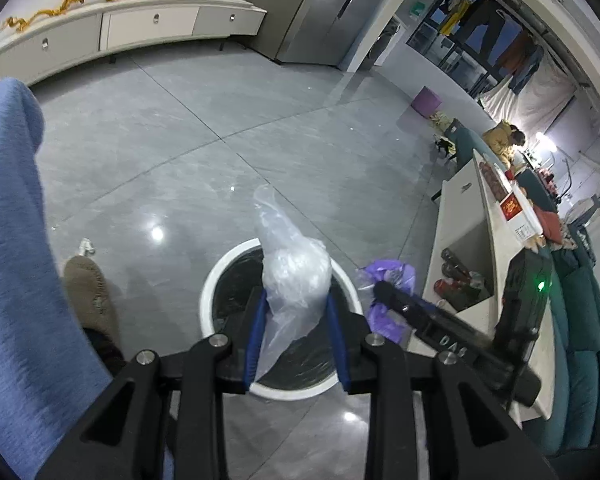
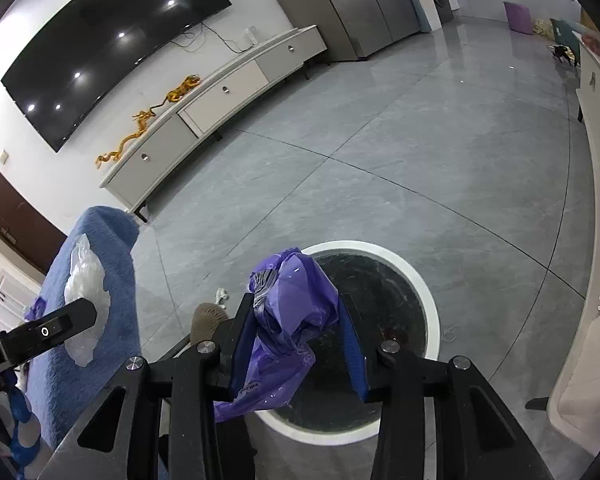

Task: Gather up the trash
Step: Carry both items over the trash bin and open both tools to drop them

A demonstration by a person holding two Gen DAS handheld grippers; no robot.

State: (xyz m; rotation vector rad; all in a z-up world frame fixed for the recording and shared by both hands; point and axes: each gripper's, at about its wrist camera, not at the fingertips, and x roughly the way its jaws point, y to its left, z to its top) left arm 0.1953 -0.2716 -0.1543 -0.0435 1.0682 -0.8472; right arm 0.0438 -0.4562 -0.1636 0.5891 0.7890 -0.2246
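Left gripper (image 1: pixel 296 312): blue pads narrowly parted, pinching a clear plastic bag (image 1: pixel 290 268) whose long axis runs toward 12 o'clock, its twisted tail uppermost. It is held over the round white-rimmed trash bin (image 1: pixel 216 280) on the grey floor (image 1: pixel 260 128). Right gripper (image 2: pixel 296 344): jaws slightly wider, clamping a crumpled purple plastic bag (image 2: pixel 292 308), which bulges toward 12 o'clock and trails a flap toward 7 o'clock, over the bin's 9 o'clock rim.
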